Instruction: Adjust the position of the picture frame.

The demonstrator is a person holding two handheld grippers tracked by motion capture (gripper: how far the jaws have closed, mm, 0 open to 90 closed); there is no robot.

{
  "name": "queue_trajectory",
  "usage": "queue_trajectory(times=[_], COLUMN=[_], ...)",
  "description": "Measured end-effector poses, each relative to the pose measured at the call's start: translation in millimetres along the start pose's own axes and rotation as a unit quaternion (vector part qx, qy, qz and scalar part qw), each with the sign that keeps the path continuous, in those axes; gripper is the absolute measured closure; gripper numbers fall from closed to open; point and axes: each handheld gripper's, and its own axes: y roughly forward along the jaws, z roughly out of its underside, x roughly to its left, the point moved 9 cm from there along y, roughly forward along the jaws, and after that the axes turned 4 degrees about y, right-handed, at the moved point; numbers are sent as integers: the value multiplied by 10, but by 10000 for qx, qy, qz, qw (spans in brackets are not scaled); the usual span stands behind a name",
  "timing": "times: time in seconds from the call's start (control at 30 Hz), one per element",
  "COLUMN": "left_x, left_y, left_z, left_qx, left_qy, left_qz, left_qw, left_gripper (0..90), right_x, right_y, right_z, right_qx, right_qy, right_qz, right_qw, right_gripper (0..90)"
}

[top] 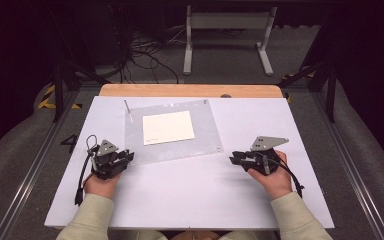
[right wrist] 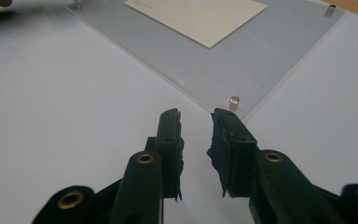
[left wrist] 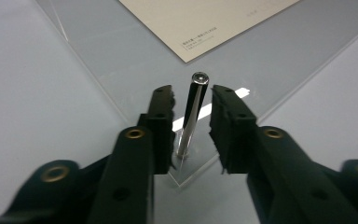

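A clear acrylic plate (top: 205,135) lies on the white table top with a cream sheet of paper (top: 168,127) on it. Short metal pins stand at its corners. At the near left corner, a metal pin (left wrist: 192,112) rises upright between the jaws of my left gripper (top: 128,156); there is a gap on each side and the pads do not press it. My right gripper (top: 233,158) is open and empty just short of the near right corner, whose pin (right wrist: 234,103) stands a little past its right fingertip.
A taller thin pin (top: 128,111) stands at the plate's far left corner and a short one (top: 206,101) at the far right. A wooden strip (top: 190,90) edges the back of the white table top (top: 190,190). Cables and a metal frame lie on the floor beyond.
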Motion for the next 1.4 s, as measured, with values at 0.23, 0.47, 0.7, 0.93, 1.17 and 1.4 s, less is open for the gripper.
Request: queue_trajectory(times=[0.23,0.47,0.7,0.93,1.17,1.4], left_x=[-5,40,50,62,56,38], left_y=[-51,-91,-99,-109,-113,-186], left_z=[-18,-30,-36,-36,-36,-12], left_qx=[-147,-261,-312,-326,-324,-298], left_qy=[45,15,-34,-40,-65,-41], left_qz=[36,5,0,-6,-5,41], left_qw=[9999,9997,9995,9995,9995,9995], left_gripper=[450,387,370,362,360,335], right_x=[-51,-214,-366,-426,-402,-177], right_y=[273,537,710,822,821,766], right_z=[-167,-248,-234,-147,-142,-81], right_qx=[658,1008,1136,1282,1335,1527], right_qy=[-106,-94,75,145,-75,-425], right_qz=[63,130,102,46,67,-150], right_qw=[9978,9948,9935,9916,9910,9872], right_gripper=[679,660,686,768,829,829])
